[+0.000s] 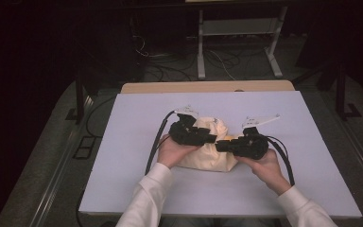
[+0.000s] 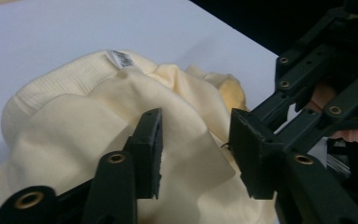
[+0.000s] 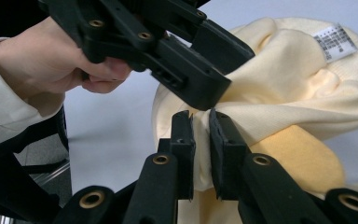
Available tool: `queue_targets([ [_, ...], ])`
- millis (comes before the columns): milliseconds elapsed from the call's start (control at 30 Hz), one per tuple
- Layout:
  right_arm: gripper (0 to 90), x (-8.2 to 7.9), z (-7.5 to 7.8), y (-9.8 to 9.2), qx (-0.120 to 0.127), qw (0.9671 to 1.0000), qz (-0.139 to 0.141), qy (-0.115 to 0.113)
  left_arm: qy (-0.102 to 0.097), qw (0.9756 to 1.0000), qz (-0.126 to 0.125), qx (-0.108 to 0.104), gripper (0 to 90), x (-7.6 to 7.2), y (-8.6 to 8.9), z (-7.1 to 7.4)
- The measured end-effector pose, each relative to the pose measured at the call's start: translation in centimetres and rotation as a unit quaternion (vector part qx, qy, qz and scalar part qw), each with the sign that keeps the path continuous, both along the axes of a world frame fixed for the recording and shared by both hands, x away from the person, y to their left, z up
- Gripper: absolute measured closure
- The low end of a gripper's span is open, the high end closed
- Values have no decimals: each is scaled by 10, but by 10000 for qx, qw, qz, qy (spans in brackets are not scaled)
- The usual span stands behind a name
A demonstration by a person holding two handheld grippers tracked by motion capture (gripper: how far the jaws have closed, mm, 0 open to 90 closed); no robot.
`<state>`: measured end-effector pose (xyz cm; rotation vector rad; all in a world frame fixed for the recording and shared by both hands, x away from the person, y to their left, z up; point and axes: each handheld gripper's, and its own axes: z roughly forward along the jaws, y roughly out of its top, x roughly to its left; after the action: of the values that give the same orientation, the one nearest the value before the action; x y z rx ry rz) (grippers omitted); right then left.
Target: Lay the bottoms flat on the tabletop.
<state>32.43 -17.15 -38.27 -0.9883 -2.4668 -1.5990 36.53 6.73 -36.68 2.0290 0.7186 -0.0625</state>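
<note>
Two white sleeves (image 1: 146, 201) are seen at the near edge of the table (image 1: 123, 156), one hand on each tool. The cream garment (image 1: 210, 151) lies bunched at the table's middle, its label (image 3: 335, 42) turned up on the far side. The right gripper (image 3: 200, 154) is clamped on a fold of the garment, a thin ridge of cloth pinched between its pads. The left gripper (image 2: 196, 154) is held over the garment from the left, jaws apart with cloth between them; whether the pads touch it cannot be told, probably not.
</note>
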Motion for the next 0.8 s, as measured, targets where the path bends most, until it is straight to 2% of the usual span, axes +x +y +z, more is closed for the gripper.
queue_targets([
  [100, 795, 0, 0, 1, -27, 10000, 27, -5, 28, 10000, 25, 67, 610, 1, 0, 0],
  [167, 795, -1, 0, 2, -54, 10000, 51, -9, 78, 9997, 88, 209, 666, 2, 0, -1],
  [200, 795, -1, 0, 3, -53, 10000, 49, -22, 78, 9997, 88, 209, 702, 2, 0, -1],
  [233, 796, -1, 0, 3, -53, 10000, 50, -24, 124, 9994, 81, 325, 748, 3, 0, -2],
  [333, 795, -2, 0, 4, -77, 10000, 58, -24, 92, 9990, 33, 435, 853, 2, -1, -3],
  [400, 795, -2, -1, 4, -103, 9999, 66, -44, 25, 9988, 39, 486, 873, 1, -1, -2],
  [500, 794, -2, 0, 4, -84, 9999, 71, -23, 10, 9990, 25, 456, 880, 1, 1, -1],
  [700, 780, -1, 0, 3, -39, 9999, 94, 21, -143, 9994, -16, 308, 883, -2, 5, 5],
  [767, 748, -1, 2, 1, 7, 10000, 99, -9, -202, 9995, -55, 241, 883, -3, 8, 8],
  [800, 700, -3, 5, -1, 74, 9999, 105, -62, -260, 9996, -54, 132, 883, -3, 10, 12],
])
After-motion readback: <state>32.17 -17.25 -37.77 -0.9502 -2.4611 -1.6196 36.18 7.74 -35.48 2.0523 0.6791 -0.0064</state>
